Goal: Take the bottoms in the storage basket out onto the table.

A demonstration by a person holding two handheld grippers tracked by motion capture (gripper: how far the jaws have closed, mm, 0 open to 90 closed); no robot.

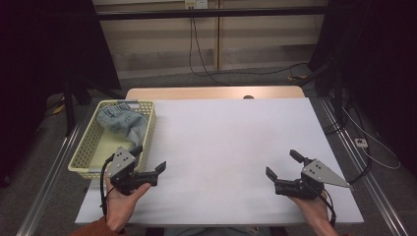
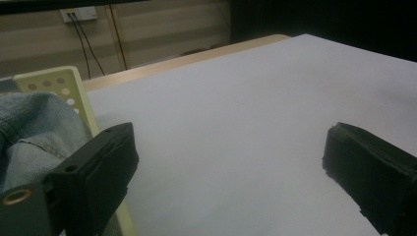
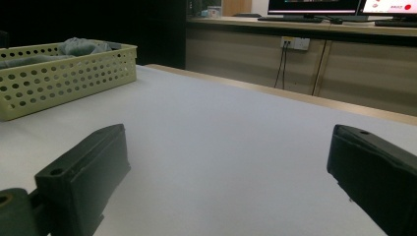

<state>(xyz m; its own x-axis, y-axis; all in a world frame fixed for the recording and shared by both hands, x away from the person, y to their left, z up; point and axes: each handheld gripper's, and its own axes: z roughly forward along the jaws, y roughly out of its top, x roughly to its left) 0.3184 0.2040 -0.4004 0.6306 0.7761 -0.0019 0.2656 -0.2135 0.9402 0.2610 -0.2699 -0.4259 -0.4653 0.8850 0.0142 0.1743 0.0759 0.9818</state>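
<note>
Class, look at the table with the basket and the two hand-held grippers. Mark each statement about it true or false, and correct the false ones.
1. The denim garment lies in the yellow-green basket. True.
2. The left gripper is clamped on the garment. False: its jaws stand open with nothing between them.
3. The right gripper holds nothing. True.
4. The basket sits at the table's right edge. False: it sits at the left edge of the white table.
</note>
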